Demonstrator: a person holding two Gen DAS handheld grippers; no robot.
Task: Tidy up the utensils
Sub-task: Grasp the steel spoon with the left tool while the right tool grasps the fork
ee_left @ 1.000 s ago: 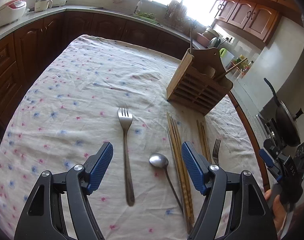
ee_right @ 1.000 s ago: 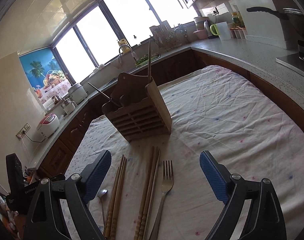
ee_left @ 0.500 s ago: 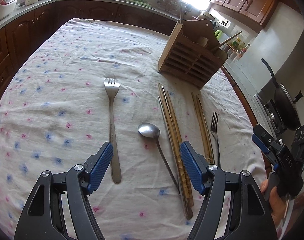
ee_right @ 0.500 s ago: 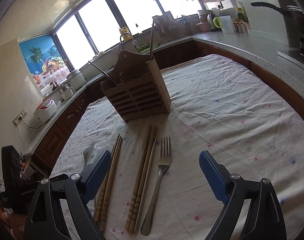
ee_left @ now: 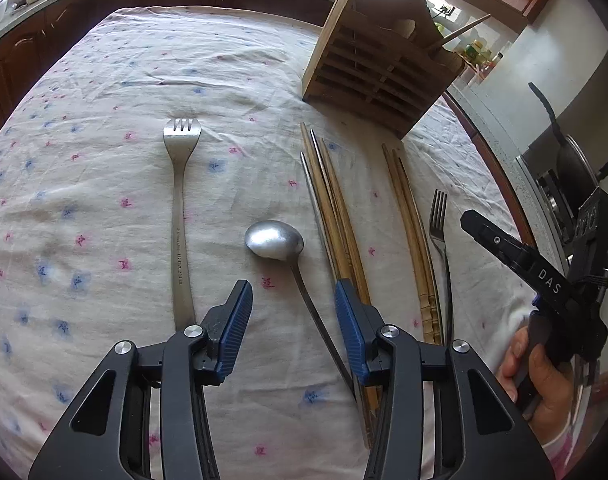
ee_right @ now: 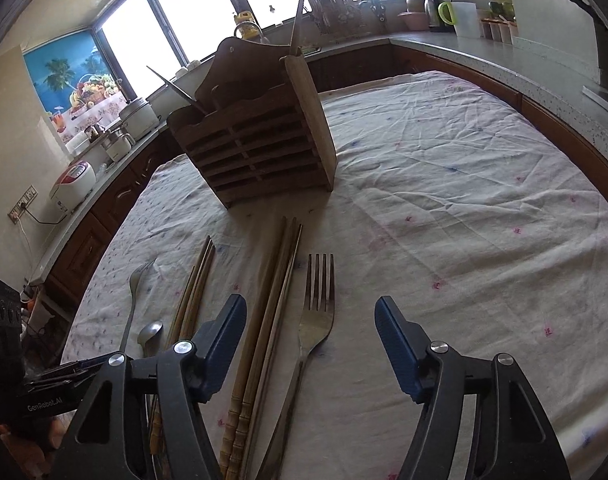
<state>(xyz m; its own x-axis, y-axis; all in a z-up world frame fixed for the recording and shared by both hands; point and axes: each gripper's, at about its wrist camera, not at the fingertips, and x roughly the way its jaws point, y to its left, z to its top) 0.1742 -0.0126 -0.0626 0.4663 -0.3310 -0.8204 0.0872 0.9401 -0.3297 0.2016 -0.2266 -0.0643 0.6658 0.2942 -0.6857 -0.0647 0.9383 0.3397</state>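
Note:
Utensils lie in a row on the flowered tablecloth (ee_left: 104, 80): a fork (ee_left: 180, 216), a metal spoon (ee_left: 274, 238), a bundle of chopsticks (ee_left: 331, 208), a second chopstick pair (ee_left: 409, 224) and another fork (ee_left: 439, 224). My left gripper (ee_left: 290, 292) hovers over the spoon's handle, its jaws closing with the handle between them, pads not touching it. In the right wrist view my right gripper (ee_right: 309, 308) hangs above a fork (ee_right: 315, 320) and chopsticks (ee_right: 276, 288), jaws closing, gripping nothing. A wooden utensil holder (ee_right: 260, 148) stands behind.
The holder (ee_left: 379, 68) has a few sticks poking out of it. Kitchen counters with a rice cooker (ee_right: 74, 182), pots and jars ring the table. A pan (ee_left: 571, 168) sits on the stove at the right. A hand (ee_left: 543, 376) holds the right gripper's body.
Both grippers have dropped closer to the table and tilted down. Their jaws have narrowed, the left one much more. The utensils have not moved.

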